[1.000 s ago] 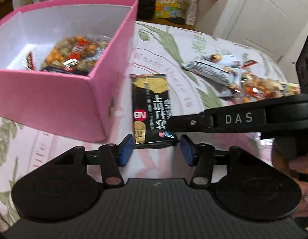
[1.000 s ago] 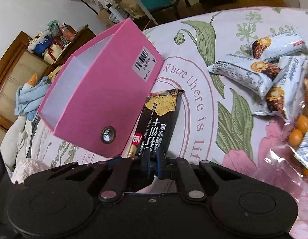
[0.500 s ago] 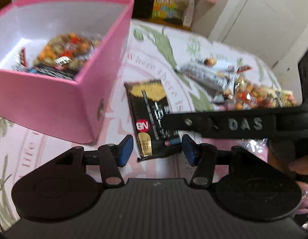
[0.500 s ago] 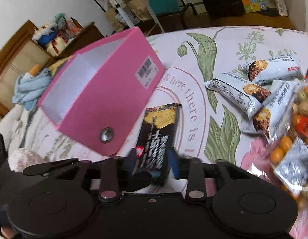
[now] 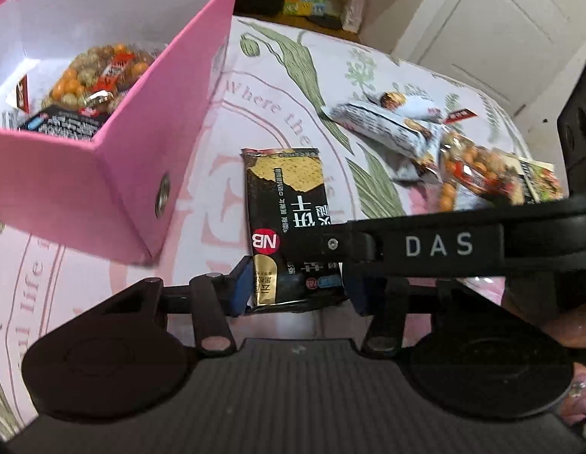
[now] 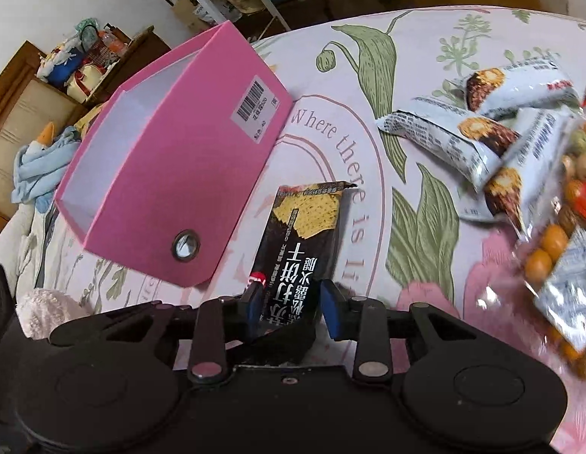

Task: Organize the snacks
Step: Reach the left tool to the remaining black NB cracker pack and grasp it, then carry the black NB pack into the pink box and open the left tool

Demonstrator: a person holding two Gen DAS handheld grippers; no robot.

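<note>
Your left claw [image 5: 296,289] stands open, its pads astride the near end of the black cracker packet [image 5: 289,219] lying flat on the floral cloth beside the pink box [image 5: 149,159]. Your right claw [image 6: 293,308] is open around the same end. Close one claw squarely, then lift clear of the box wall.

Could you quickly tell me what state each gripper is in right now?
Left gripper: open, fingers astride the black cracker packet's near end.
Right gripper: open, also straddling that packet.
</note>
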